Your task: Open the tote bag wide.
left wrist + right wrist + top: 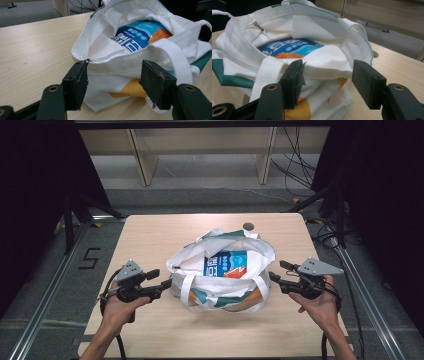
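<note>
A white cloth tote bag (220, 285) with teal and orange print lies open in the middle of the table, with a blue snack packet (226, 264) inside it. My left gripper (161, 279) is open at the bag's left edge, its jaws either side of the rim (113, 65). At the bag's right edge my right gripper (278, 272) is open too, with the rim (327, 62) between its jaws. The blue packet (136, 35) shows past the left jaws and the same packet (287, 48) past the right jaws. A zip pull (258, 25) hangs on the bag's inner wall.
The light wooden table (150, 240) has a small round hole (248, 226) behind the bag. Bag handles (225, 302) lie toward the front edge. Beyond the table are wooden furniture legs (142, 162) and cables (295, 165) on the floor.
</note>
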The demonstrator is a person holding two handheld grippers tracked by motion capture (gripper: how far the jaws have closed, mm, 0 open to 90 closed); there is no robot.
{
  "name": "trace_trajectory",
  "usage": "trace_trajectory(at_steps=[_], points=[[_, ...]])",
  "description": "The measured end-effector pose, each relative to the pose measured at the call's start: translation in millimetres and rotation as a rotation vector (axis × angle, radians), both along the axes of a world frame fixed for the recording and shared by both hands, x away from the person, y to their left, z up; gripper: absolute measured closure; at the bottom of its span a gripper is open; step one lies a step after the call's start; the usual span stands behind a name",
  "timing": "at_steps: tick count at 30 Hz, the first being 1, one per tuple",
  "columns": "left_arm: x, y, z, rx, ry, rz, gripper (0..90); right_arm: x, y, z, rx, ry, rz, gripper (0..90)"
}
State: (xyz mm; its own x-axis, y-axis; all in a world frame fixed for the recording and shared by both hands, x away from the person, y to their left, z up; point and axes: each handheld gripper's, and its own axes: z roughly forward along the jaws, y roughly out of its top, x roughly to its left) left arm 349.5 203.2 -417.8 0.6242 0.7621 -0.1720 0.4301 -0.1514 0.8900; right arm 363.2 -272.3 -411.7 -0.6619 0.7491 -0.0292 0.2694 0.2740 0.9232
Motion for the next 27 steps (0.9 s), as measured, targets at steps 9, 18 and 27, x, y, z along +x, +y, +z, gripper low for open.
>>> trace_trajectory(at_steps=[9,18,27], points=[[-17.6,2.4,-12.0,-0.033,0.017,-0.019,34.7,-5.8,-4.3,-5.0,-0.008,0.002,0.01,41.3],[-30.8,0.4,-27.1,-0.044,0.04,-0.037,31.8,-16.0,-6.7,-14.2,-0.005,0.06,-0.02,35.9],[-35.6,4.2,-41.2,-0.042,0.049,-0.048,30.3,-20.5,-11.8,-24.0,-0.016,0.059,-0.013,34.7]])
